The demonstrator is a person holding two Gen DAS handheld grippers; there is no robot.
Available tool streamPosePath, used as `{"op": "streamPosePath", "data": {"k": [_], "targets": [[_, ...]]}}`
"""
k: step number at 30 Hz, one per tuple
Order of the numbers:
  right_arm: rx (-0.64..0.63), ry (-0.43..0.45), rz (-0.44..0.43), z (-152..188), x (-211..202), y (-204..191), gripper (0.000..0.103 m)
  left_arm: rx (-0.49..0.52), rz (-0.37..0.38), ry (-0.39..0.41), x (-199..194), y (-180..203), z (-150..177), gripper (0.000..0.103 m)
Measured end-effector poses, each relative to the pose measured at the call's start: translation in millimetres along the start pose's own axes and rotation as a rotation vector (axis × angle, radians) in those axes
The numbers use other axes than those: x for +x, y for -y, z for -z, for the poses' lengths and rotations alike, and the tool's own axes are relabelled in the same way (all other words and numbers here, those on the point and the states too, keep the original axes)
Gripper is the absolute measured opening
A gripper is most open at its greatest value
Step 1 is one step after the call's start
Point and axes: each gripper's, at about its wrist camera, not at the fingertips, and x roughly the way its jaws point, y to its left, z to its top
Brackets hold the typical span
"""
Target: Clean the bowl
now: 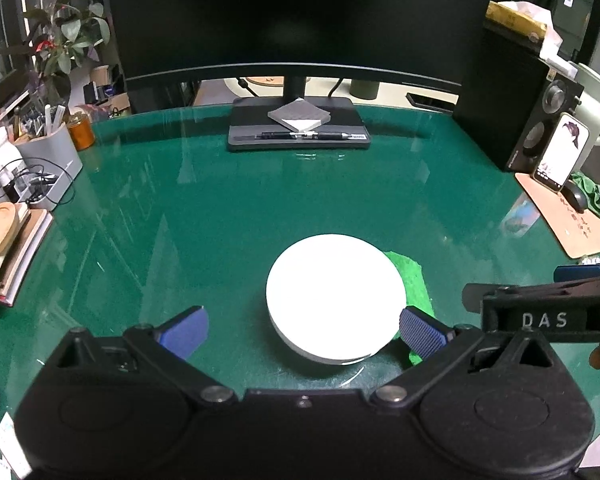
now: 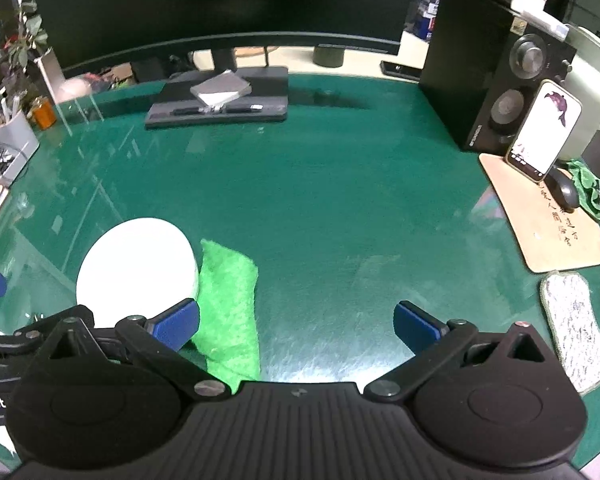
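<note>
A white bowl [image 1: 335,295] stands on the green desk mat, its inside washed out by glare. A bright green cloth [image 1: 412,280] lies flat against its right side. My left gripper [image 1: 304,332] is open just in front of the bowl, its right pad by the bowl's near right rim. In the right wrist view the bowl [image 2: 136,270] sits at the lower left and the cloth [image 2: 230,300] runs toward the camera. My right gripper [image 2: 296,326] is open over bare mat, its left pad beside the cloth's near end.
A monitor stand [image 1: 298,126] with a notepad and pens sits at the back. A speaker [image 2: 496,76], a phone [image 2: 544,132], a mouse [image 2: 564,192] on a wooden board [image 2: 556,228] and a grey sponge pad [image 2: 576,332] are on the right. A desk organiser [image 1: 48,160] and books are on the left.
</note>
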Motion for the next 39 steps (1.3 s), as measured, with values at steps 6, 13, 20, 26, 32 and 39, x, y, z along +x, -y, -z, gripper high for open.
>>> {"op": "streamPosePath", "data": {"k": [6, 13, 20, 26, 32, 39], "targets": [[-0.025, -0.018, -0.011, 3.3, 2.2, -4.6, 0.103, -0.005, -0.008, 0.007, -3.9, 0.6, 0.1, 0.103], [-0.144, -0.134, 0.032, 12.9, 51.7, -19.4, 0.103, -0.002, -0.015, 0.008, -7.4, 2.9, 1.3, 0.103], [-0.258, -0.120, 0.121, 30.1, 88.6, -36.0, 0.103, -0.027, -0.038, 0.000, -9.2, -0.3, 3.7, 0.103], [-0.110, -0.073, 0.198, 36.4, 99.6, -6.6, 0.103, -0.025, -0.040, -0.007, -8.3, 1.5, 3.6, 0.103], [-0.046, -0.130, 0.217, 42.7, 83.4, 11.1, 0.103, -0.001, -0.038, -0.019, -6.9, 6.7, 4.7, 0.103], [-0.027, -0.203, 0.201, 37.6, 48.8, 7.4, 0.103, 0.035, -0.023, -0.019, -4.7, 13.6, 3.2, 0.103]]}}
